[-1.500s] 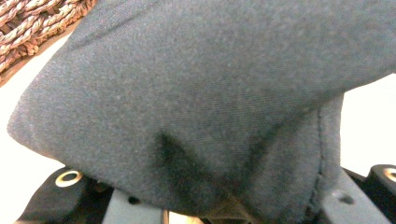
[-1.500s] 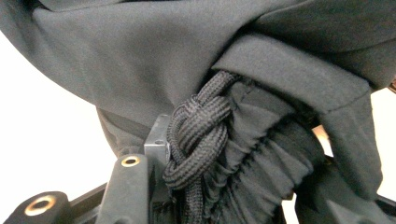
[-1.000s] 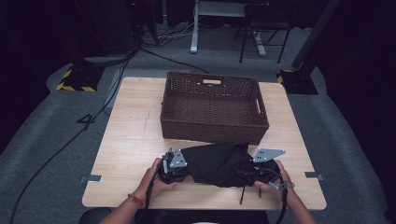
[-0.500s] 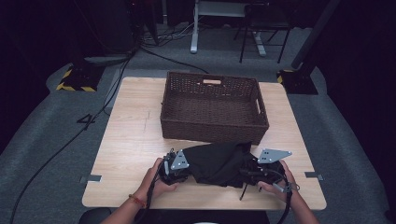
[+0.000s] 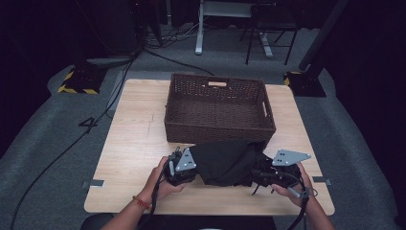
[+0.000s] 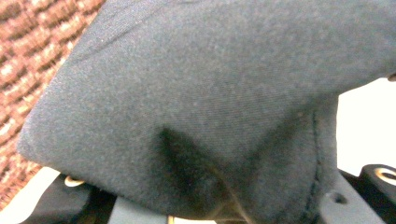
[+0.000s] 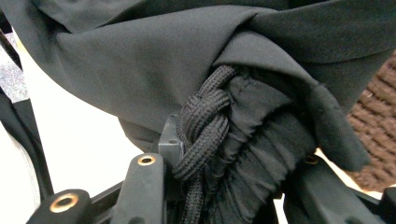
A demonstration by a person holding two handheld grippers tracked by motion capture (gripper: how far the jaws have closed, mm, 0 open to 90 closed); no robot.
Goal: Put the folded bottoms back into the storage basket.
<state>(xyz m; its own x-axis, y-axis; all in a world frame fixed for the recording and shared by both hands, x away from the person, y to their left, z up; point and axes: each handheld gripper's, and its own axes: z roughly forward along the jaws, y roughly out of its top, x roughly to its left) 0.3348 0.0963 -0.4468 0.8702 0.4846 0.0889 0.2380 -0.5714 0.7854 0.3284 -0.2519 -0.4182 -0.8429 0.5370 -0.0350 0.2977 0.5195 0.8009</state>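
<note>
**Black garment held between two grippers, near edge of worktop, wicker basket beyond**

Worktop (image 5: 129,143), count one: pale wood, rectangular, carrying everything below.

Basket (image 5: 219,108), count one: brown wicker, rectangular, with a handle slot in its far wall, nothing visible inside. It stands at the far middle of the worktop.

Garment (image 5: 227,162), count one: black cloth, bunched, lying across the near middle just in front of the basket's near wall, its far edge touching or overlapping that wall. A gathered waistband and a braided black cord (image 7: 203,126) show at its right end.

Grippers, count two, each in one of the person's hands. Left gripper (image 5: 179,165) at the garment's left end: cloth drapes over its fingers in the left gripper view, so whether they pinch it cannot be told. Right gripper (image 5: 268,172) at the right end: its fingers are pinching the gathered waistband and cord, seen close in the right gripper view.

Handling note, as judgement: the step appears to be lifting the garment toward the basket. To do it well, raise both ends together and level, high enough that the hanging middle clears the near wall, then carry far and lower. Confirm the left hold before lifting; a loose end would drag or slip. Mind the cord snagging on wicker.
</note>
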